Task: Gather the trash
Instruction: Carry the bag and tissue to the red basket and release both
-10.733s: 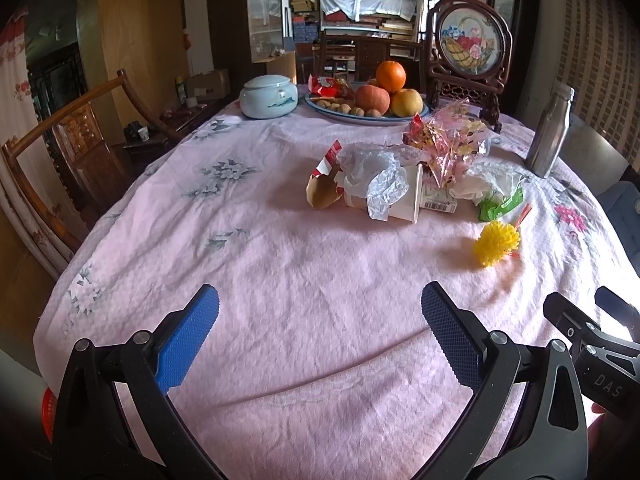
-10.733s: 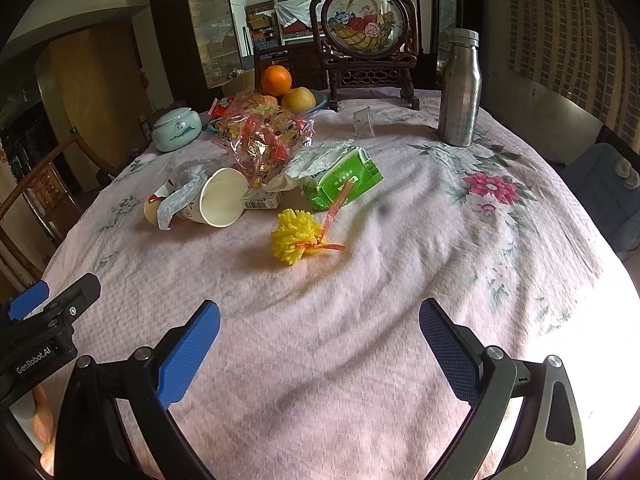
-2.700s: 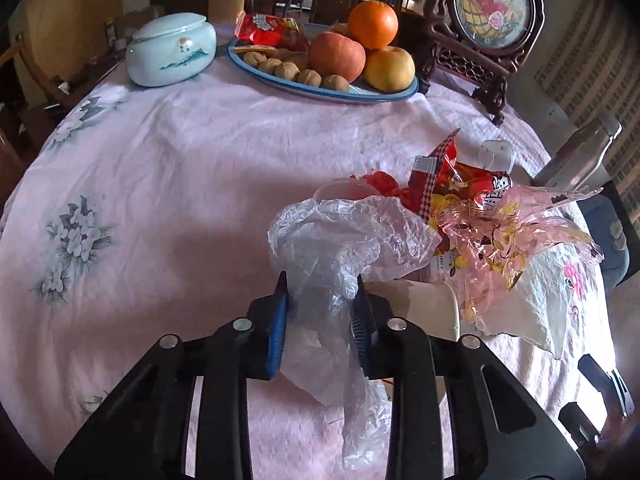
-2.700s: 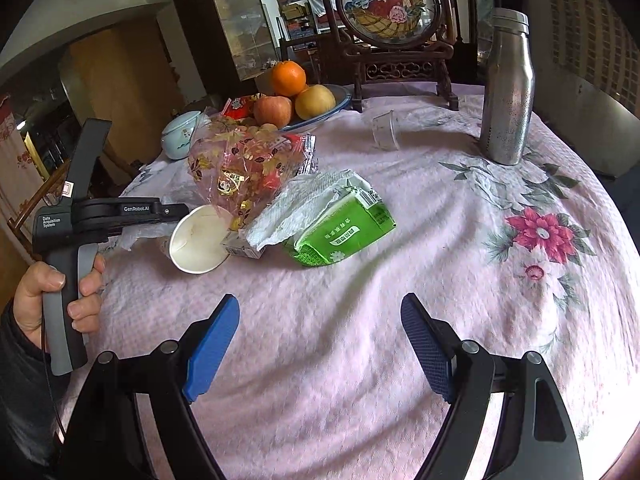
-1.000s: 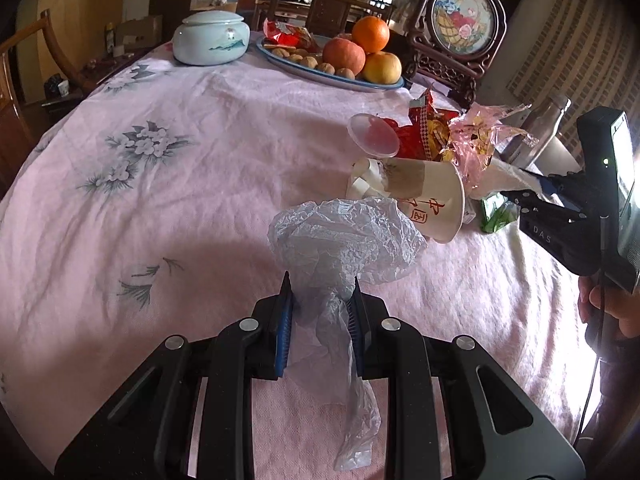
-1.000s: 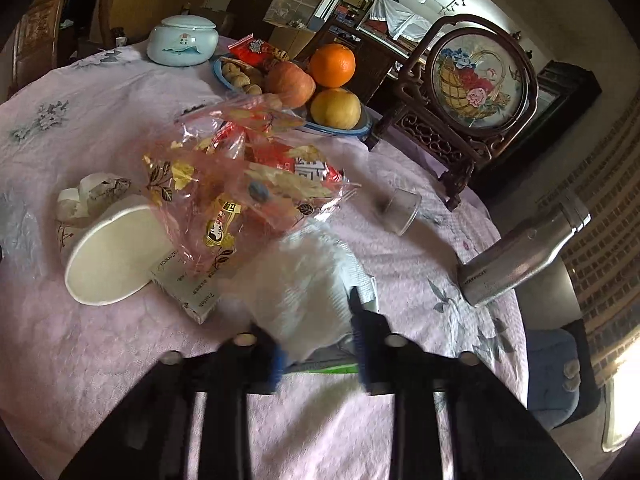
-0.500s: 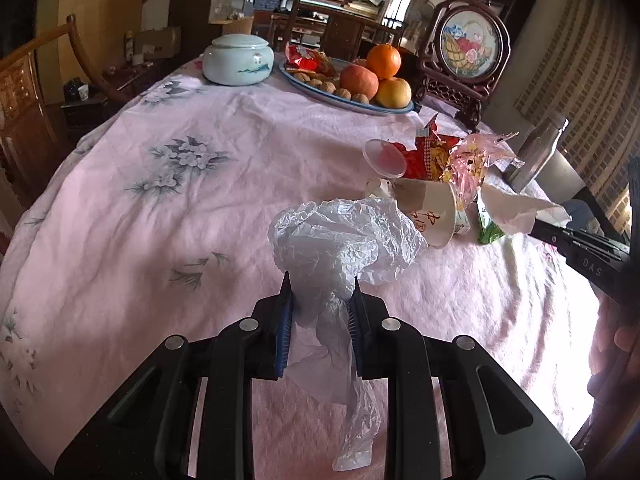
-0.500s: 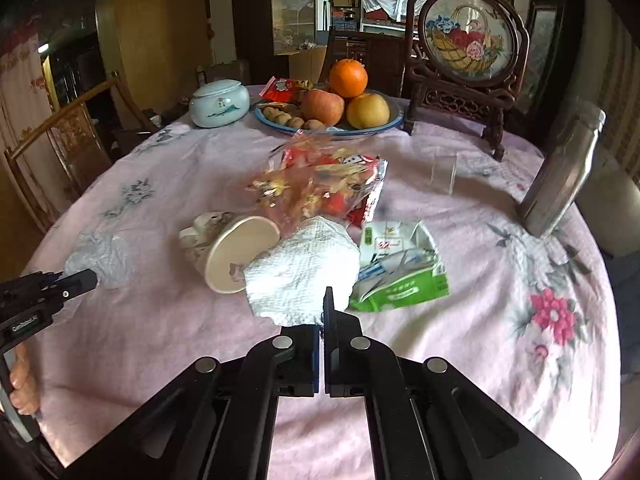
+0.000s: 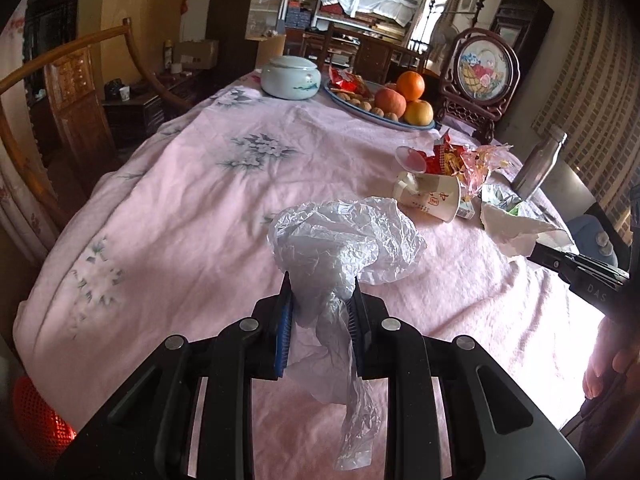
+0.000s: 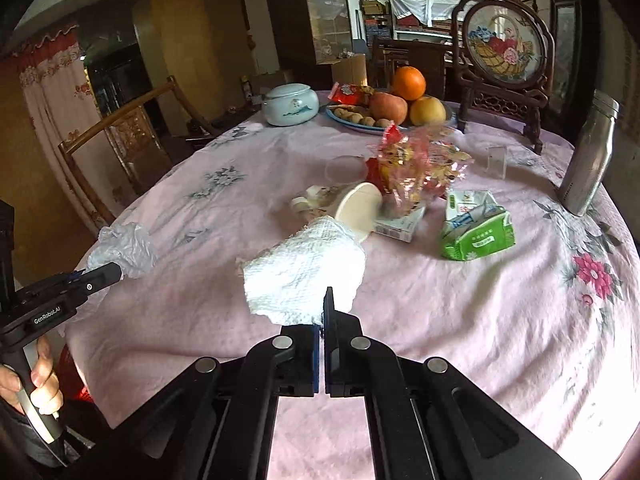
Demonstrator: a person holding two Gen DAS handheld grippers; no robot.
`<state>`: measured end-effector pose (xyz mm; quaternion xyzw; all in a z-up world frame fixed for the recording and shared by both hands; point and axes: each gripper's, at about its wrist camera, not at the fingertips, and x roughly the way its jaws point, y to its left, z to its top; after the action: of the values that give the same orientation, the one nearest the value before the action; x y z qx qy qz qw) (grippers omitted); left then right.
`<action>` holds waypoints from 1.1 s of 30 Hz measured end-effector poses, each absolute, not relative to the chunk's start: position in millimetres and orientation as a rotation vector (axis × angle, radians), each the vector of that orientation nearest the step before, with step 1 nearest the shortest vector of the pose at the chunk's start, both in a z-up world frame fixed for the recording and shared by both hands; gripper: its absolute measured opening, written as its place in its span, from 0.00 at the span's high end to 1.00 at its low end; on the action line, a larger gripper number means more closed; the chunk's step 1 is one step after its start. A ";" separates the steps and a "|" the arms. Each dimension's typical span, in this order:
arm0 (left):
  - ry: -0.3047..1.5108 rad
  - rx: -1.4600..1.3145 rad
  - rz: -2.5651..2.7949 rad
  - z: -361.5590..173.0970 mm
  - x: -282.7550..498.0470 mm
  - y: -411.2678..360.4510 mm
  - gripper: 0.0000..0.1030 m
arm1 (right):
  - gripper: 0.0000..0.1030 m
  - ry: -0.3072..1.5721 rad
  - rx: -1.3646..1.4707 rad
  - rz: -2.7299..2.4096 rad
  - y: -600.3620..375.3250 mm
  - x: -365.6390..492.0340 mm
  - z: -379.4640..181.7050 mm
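Note:
My left gripper (image 9: 320, 300) is shut on a crumpled clear plastic bag (image 9: 344, 240) and holds it above the near part of the pink tablecloth (image 9: 180, 208). My right gripper (image 10: 323, 312) is shut on a white paper towel (image 10: 304, 276), held above the cloth. The towel also shows at the right of the left wrist view (image 9: 512, 232), and the bag at the left of the right wrist view (image 10: 124, 250). On the table lie a tipped paper cup (image 10: 356, 208), a crinkled snack wrapper (image 10: 416, 168), a small white box (image 10: 396, 226) and a green tissue pack (image 10: 476, 232).
A fruit plate (image 9: 380, 114), a pale lidded jar (image 9: 290, 78), a framed screen (image 9: 486, 76) and a steel bottle (image 10: 588, 160) stand at the back. A wooden chair (image 9: 68, 92) is at the left. A red mesh object (image 9: 36, 420) sits below the near left table edge.
Both grippers have drawn back toward the near table edge with their loads still held. The trash pile now looks farther away.

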<state>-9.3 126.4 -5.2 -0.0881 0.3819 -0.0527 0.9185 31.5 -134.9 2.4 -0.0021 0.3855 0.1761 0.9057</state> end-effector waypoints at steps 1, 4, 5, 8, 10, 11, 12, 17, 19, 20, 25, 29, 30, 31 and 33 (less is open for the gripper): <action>0.779 -0.186 -0.091 -3.3 -17.8 133.6 0.76 | 0.98 0.788 -0.014 0.382 -127.0 26.6 5.5; 0.759 -0.193 -0.045 0.8 -40.4 152.5 0.76 | 0.98 0.767 -0.035 0.445 -98.7 11.0 14.7; 0.750 -0.199 -0.029 2.2 -49.1 159.5 0.76 | 0.98 0.761 -0.043 0.466 -88.7 6.2 18.3; 0.730 -0.225 0.009 4.5 -75.4 181.2 0.76 | 0.98 0.735 -0.064 0.538 -56.4 -12.5 29.6; 0.720 -0.238 0.044 5.5 -93.0 197.1 0.76 | 0.98 0.722 -0.075 0.590 -34.1 -24.6 35.3; 0.715 -0.244 0.059 5.8 -100.5 203.6 0.76 | 0.98 0.716 -0.083 0.612 -23.9 -30.5 37.1; 0.711 -0.249 0.074 6.1 -107.4 209.5 0.76 | 0.98 0.711 -0.091 0.633 -14.1 -36.1 38.2; 0.683 -0.269 0.207 6.9 -146.5 242.4 0.76 | 0.98 0.715 -0.122 0.740 35.0 -64.8 36.5; 0.677 -0.292 0.232 6.7 -157.8 254.7 0.76 | 0.98 0.723 -0.139 0.777 53.9 -73.1 34.2; 0.671 -0.303 0.249 7.0 -162.5 261.3 0.76 | 0.98 0.728 -0.146 0.795 63.0 -76.7 33.5; 0.650 -0.355 0.336 5.5 -187.1 297.6 0.76 | 0.98 0.735 -0.202 0.906 111.3 -98.9 32.7; 0.644 -0.378 0.410 -2.5 -206.1 329.5 0.76 | 0.98 0.752 -0.244 1.008 155.2 -117.2 28.8; 0.649 -0.385 0.427 -6.6 -209.3 337.9 0.76 | 0.98 0.758 -0.256 1.028 166.5 -121.1 27.1; 0.663 -0.398 0.453 -12.6 -213.1 349.5 0.76 | 0.98 0.766 -0.271 1.051 179.3 -124.9 24.8; 0.690 -0.432 0.495 -24.8 -221.0 370.4 0.76 | 0.98 0.776 -0.297 1.093 203.0 -131.1 21.5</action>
<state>-221.0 370.4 -24.8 -0.2079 0.3321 0.2385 0.8886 -131.1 203.0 21.5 -0.1369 0.3582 0.5046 0.7735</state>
